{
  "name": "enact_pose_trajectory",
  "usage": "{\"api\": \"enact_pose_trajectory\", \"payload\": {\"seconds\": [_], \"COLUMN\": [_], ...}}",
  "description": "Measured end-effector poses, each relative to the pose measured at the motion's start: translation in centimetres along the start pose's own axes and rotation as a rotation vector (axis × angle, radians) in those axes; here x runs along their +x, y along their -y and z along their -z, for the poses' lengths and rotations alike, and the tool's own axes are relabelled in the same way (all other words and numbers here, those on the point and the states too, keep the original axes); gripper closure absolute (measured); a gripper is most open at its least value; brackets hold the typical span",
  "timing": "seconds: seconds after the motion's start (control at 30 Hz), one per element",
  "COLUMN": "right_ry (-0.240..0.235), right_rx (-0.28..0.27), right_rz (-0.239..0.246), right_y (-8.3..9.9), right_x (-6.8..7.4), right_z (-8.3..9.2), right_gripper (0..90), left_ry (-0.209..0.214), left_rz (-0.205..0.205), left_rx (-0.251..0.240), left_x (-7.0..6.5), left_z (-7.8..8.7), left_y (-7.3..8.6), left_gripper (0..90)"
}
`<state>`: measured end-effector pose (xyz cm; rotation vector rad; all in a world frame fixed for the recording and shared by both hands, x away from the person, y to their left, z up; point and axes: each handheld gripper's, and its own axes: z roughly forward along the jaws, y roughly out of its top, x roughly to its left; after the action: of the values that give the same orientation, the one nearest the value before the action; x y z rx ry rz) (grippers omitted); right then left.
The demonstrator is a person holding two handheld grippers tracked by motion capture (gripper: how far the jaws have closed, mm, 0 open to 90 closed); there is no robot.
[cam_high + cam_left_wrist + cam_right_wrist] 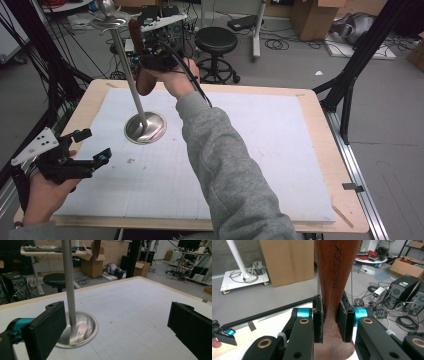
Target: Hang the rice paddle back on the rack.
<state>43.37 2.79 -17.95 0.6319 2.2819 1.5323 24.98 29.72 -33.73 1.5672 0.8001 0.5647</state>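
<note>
A steel stand with a round base [145, 128] [83, 331] and a tall thin pole [126, 62] [69, 277] rises from the white mat at the back left. Just right of the pole's upper part, my right gripper [152, 61] [331, 323] is shut on a brown wooden utensil handle [145, 80] [337, 277] marked MAXCOOK, held upright. The pads press on its narrow waist. My left gripper [94, 145] [117, 330] stands open near the table's front left, nothing between its jaws, which face the stand's base.
A white gridded mat [260, 150] covers the wooden table [330, 165]. Behind the table stand a black stool [216, 42] and cardboard boxes [312, 17]. A black frame leg [350, 75] slants down at the right edge.
</note>
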Motion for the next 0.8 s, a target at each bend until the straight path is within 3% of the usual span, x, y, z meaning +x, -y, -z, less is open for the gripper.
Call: {"api": "enact_pose_trajectory", "payload": {"seconds": [0.8], "right_ry": [0.012], "right_rx": [0.001], "right_rz": [0.009], "right_y": [0.01], "right_x": [0.13], "right_z": [-1.0], "right_gripper": [77.2], "left_ry": [-0.009], "left_rz": [0.008], "left_rx": [0.025], "left_x": [0.3], "left_z": [-0.13], "left_y": [0.62], "left_gripper": [2.5]}}
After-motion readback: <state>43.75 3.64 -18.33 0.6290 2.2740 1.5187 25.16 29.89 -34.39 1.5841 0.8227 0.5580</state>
